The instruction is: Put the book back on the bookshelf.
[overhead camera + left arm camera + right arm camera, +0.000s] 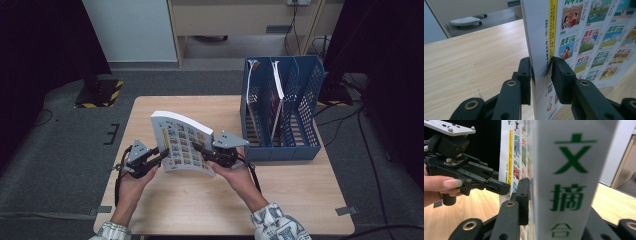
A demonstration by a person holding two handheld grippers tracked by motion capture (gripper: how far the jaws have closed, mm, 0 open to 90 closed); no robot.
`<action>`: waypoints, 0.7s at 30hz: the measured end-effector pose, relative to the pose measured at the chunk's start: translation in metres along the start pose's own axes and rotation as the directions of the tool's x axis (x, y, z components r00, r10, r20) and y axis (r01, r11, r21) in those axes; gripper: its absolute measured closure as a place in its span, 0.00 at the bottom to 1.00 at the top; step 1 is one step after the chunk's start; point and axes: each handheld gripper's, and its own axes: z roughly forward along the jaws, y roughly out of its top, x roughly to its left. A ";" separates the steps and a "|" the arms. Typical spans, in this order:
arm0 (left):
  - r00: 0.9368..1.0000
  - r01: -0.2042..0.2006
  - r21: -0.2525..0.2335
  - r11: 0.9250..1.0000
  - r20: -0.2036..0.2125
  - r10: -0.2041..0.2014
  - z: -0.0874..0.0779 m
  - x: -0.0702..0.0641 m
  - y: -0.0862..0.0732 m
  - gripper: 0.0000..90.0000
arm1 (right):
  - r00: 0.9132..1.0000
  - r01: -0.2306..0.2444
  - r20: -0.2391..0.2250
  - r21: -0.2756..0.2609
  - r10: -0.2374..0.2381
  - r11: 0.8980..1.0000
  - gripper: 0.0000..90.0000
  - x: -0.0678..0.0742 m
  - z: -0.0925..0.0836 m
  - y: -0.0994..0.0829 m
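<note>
Item: thick book (541,50), spine nearest the lens, clamped between both tongs. Left gripper (161,154) was narrowed onto the page-edge side, pads pressing either face; right gripper (199,150) likewise closed on the spine end. Book stood tilted, lifted off the bench (150,107) near its front edge. Beyond, at the right edge: blue file rack (282,150), two volumes already slotted. Judged: pickup done; carrying and slotting remained.

In your right gripper view the book's spine (567,180) is blurred, cut off top and bottom, and it hides one jaw. In your left gripper view the book's cover (596,37) runs past the top and right edges.
</note>
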 end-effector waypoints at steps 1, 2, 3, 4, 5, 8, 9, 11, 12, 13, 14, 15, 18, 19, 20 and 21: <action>1.000 -0.001 -0.001 1.000 0.001 0.001 0.000 0.000 0.000 0.77 | 1.000 -0.001 -0.001 -0.001 0.001 1.000 0.77 0.000 0.000 0.000; 1.000 -0.004 0.000 1.000 0.003 0.004 -0.001 0.000 0.000 0.77 | 1.000 -0.005 -0.001 -0.004 0.005 1.000 0.76 0.000 0.000 -0.001; 1.000 -0.004 0.000 1.000 0.004 0.004 -0.001 0.000 0.000 0.77 | 1.000 -0.003 -0.001 -0.006 0.003 1.000 0.75 0.000 0.000 -0.001; 1.000 -0.004 -0.001 1.000 0.005 0.004 -0.001 0.000 0.000 0.77 | 1.000 -0.004 -0.002 -0.007 0.004 1.000 0.74 0.000 0.000 -0.001; 1.000 -0.005 -0.001 1.000 0.006 0.005 -0.001 0.000 0.000 0.77 | 1.000 -0.007 -0.005 -0.008 0.007 1.000 0.73 0.000 -0.001 -0.001; 1.000 -0.006 -0.002 1.000 0.006 0.006 -0.001 0.000 -0.001 0.77 | 1.000 -0.008 -0.011 -0.011 0.008 1.000 0.70 0.000 0.000 -0.001; 1.000 -0.004 -0.004 1.000 0.008 0.004 -0.001 0.000 -0.001 0.77 | 1.000 -0.011 -0.016 -0.010 0.011 1.000 0.69 0.000 0.000 -0.001; 1.000 -0.002 -0.007 1.000 0.011 0.002 -0.002 0.001 -0.002 0.77 | 1.000 -0.009 -0.027 -0.003 0.009 1.000 0.68 0.000 0.000 0.000; 1.000 0.000 -0.007 1.000 0.012 0.000 -0.002 0.001 -0.002 0.77 | 0.999 -0.009 -0.037 -0.001 0.009 1.000 0.67 0.000 0.000 0.001; 1.000 0.000 -0.008 1.000 0.011 0.000 -0.002 0.000 -0.002 0.77 | 0.999 -0.006 -0.049 0.001 0.006 1.000 0.66 0.000 0.001 0.003; 1.000 0.000 -0.008 1.000 0.010 0.000 -0.002 0.000 -0.002 0.77 | 0.999 -0.006 -0.049 0.001 0.006 1.000 0.66 0.000 0.001 0.003; 1.000 0.000 -0.009 1.000 0.010 0.000 -0.002 0.000 -0.002 0.77 | 0.999 -0.005 -0.051 0.002 0.005 1.000 0.65 0.000 0.001 0.004; 1.000 0.002 -0.010 1.000 0.011 -0.002 -0.002 0.000 -0.002 0.77 | 0.999 -0.009 -0.053 -0.006 0.009 1.000 0.63 -0.001 0.003 0.006; 1.000 0.002 -0.011 1.000 0.011 -0.002 -0.002 0.000 -0.002 0.77 | 0.999 -0.009 -0.053 -0.006 0.009 1.000 0.63 -0.001 0.003 0.006; 1.000 0.003 -0.012 1.000 0.011 -0.002 -0.002 0.000 -0.003 0.77 | 0.998 -0.013 -0.055 -0.007 0.013 1.000 0.63 -0.001 0.003 0.007; 1.000 0.003 -0.012 1.000 0.012 -0.003 -0.002 0.000 -0.003 0.77 | 0.998 -0.014 -0.057 -0.008 0.013 1.000 0.62 -0.001 0.004 0.007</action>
